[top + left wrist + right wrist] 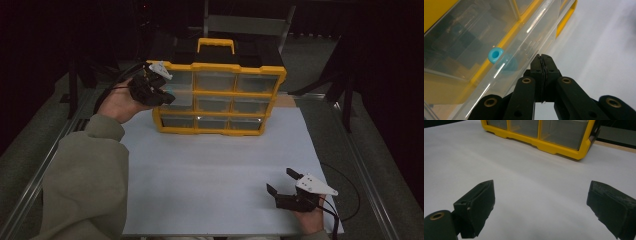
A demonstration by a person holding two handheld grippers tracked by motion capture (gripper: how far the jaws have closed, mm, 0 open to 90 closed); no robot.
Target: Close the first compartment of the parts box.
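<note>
**Left fingers pinched on a drawer front, right hand idle**

Far left: left gripper (159, 89) is up against the left column of the yellow organiser (220, 95), which stands upright at the far middle of the worktop (215, 170). In the left gripper view the fingers (541, 63) are pressed together w/ no gap showing, tips right at the clear lip of the drawer (524, 50). Looks like they nip the thin plastic edge, but can't tell for sure if the lip is between them or just beside. Drawer seems part-way out. Inside it, a small blue ring-shaped piece (495, 55) sits near the front wall; a darker blue shape next to it is prob. a reflection.

Mid: nine clear drawers in a 3x3 grid, yellow carry handle (216, 45) on top, bare white worktop in front.

Near right: right gripper (287, 185) rests low over the worktop, well apart from the organiser, fingers (477, 205) spread wide, nothing between them.

Risks, as I judge it:
- Grip on a thin, slick lip could slip off, esp. if pulled at an angle.
- Nothing braces the organiser; a hard tug may drag or tip the whole box toward the near side, since the right hand is far off.
- Drawer yanked fully out could drop and spill the blue piece.

Writing: no brand, label or text readable anywhere.
</note>
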